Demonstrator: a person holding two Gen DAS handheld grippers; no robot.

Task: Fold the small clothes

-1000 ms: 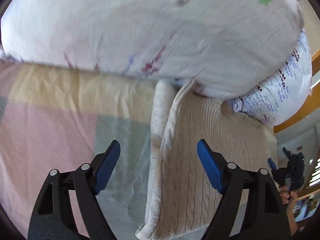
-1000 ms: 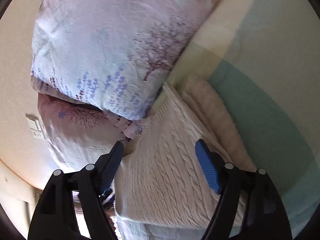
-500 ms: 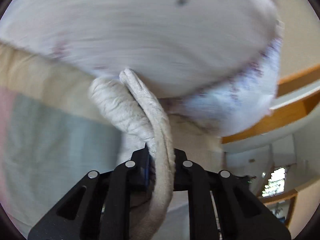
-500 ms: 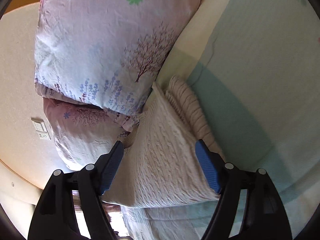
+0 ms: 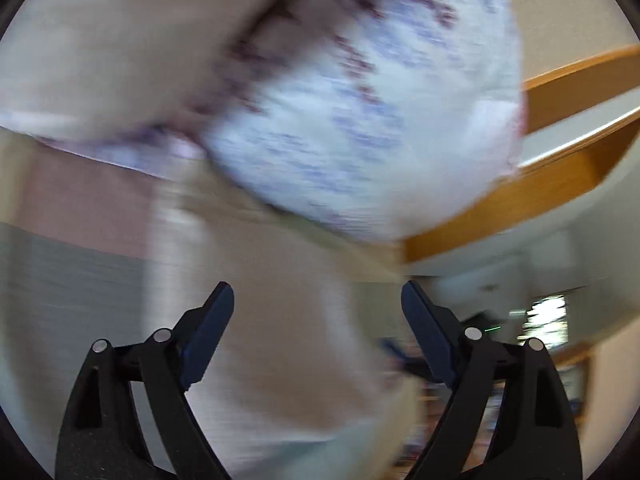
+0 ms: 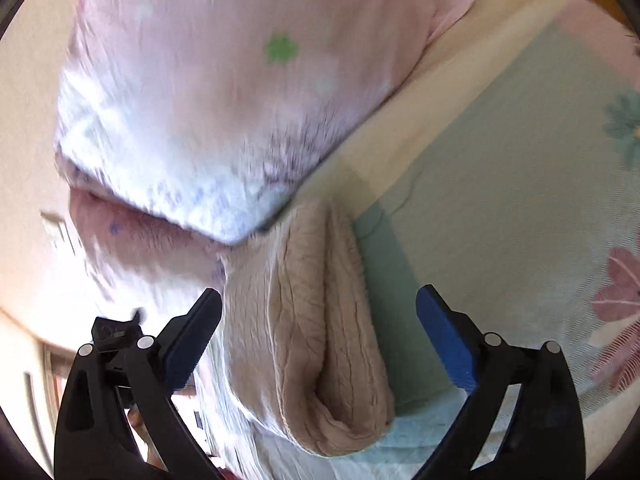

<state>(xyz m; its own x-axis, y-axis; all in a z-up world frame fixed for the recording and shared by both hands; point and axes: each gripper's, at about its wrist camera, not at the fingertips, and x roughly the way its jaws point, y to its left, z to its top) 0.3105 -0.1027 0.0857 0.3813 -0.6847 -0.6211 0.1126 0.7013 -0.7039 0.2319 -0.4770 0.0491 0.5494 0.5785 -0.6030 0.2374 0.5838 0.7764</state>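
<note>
A beige cable-knit sweater (image 6: pixel 320 328) lies folded on the bed, its fold edges stacked, right beside the pillows. In the left wrist view it shows as a blurred beige mass (image 5: pixel 280 340). My left gripper (image 5: pixel 318 332) is open and empty above it. My right gripper (image 6: pixel 320 340) is open and empty, its blue pads either side of the sweater without touching it. The left gripper's black body (image 6: pixel 116 336) shows at the lower left of the right wrist view.
Two floral pillows (image 6: pixel 224 92) are stacked against the sweater's far side; they fill the left wrist view (image 5: pixel 360 128). The bedsheet (image 6: pixel 500 200) has green, pink and cream blocks with flowers. A wooden headboard (image 5: pixel 540 184) stands at the right.
My left gripper held a fold of the sweater half a second ago; it has let go and opened, and swings fast. The sweater lies folded over. My right gripper stayed open.
</note>
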